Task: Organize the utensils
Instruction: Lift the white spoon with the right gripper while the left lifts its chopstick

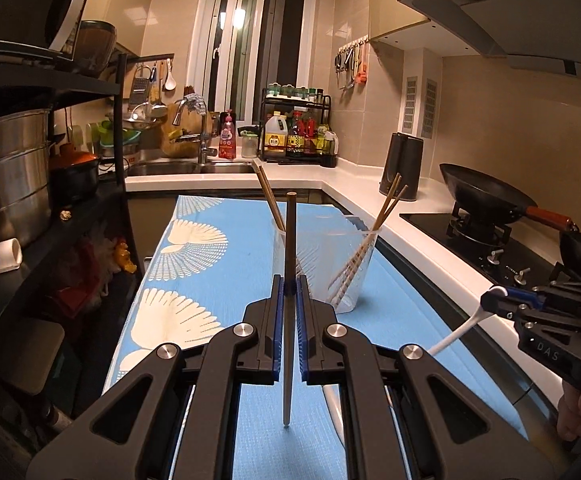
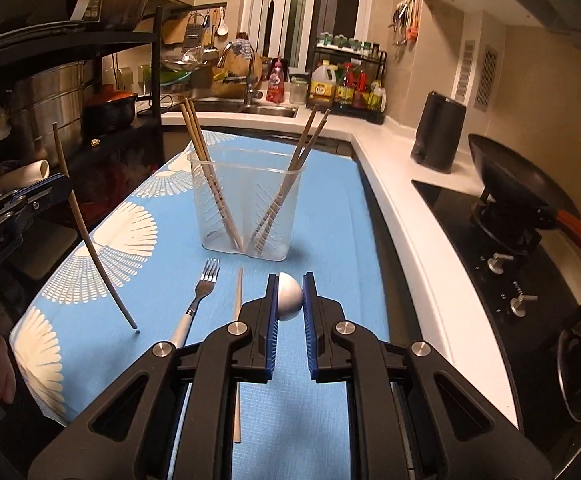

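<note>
1. Blue patterned cloth (image 2: 330, 208) is spread under both sets of fingers; a fork (image 2: 200, 296) and one loose chopstick (image 2: 237, 320) lie on it, just ahead of the right fingers.
2. Clear plastic holder (image 2: 246, 204) stands ahead of both grippers, chopsticks leaning in two compartments.
3. White spoon (image 1: 456, 334) is clamped by the right gripper (image 2: 290, 298); it is best lowered handle-first into an empty compartment.
4. One chopstick (image 1: 289, 264) is pinched upright by the left gripper (image 1: 289, 286); its tip should be steered beside the others.

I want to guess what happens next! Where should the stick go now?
Probably carry the thin wooden chopstick, pinched upright in the left hand-held gripper, forward over the clear plastic cup and lower it in, since other chopsticks already stand there.
</note>
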The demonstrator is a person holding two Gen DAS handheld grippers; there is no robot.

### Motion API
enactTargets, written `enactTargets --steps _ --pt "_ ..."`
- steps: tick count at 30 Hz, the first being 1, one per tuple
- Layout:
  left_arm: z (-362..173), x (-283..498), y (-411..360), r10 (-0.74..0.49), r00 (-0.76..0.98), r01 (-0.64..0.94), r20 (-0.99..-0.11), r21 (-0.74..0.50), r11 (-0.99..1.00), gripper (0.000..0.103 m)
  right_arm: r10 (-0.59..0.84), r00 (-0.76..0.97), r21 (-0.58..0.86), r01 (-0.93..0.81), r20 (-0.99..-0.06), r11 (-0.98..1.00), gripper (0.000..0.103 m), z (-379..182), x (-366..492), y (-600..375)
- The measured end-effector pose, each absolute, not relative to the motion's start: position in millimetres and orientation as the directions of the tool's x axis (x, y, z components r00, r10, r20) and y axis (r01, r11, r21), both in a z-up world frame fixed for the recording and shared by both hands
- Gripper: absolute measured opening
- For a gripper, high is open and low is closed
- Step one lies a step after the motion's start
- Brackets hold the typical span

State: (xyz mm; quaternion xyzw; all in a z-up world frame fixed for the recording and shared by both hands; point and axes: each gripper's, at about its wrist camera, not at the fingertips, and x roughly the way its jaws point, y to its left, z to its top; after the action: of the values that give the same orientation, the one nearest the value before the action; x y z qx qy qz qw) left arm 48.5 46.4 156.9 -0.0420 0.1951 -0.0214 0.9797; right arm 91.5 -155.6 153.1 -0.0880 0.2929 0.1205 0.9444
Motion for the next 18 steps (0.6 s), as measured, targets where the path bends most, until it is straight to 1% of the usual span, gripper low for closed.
enactTargets --steps 5,10,18 --pt "158.8 55.1 48.6 -0.079 0.91 0.034 -0.406 -0.117 0.993 0.006 0.175 0.789 -0.089 -0.278 -0.589 0.956 0.012 155.5 101.9 -155.1" --pt "160.2 63.4 53.3 -0.088 0.898 0.033 -0.43 -0.134 0.99 0.006 0.173 0.793 -0.104 -0.285 -0.583 0.953 0.012 166.8 107.2 -151.9" --pt "175.3 76.2 58.7 -0.111 0.892 0.049 -0.438 -0.151 0.987 0.006 0.188 0.808 -0.138 -0.314 -0.558 0.939 0.012 206.5 119.2 -147.6"
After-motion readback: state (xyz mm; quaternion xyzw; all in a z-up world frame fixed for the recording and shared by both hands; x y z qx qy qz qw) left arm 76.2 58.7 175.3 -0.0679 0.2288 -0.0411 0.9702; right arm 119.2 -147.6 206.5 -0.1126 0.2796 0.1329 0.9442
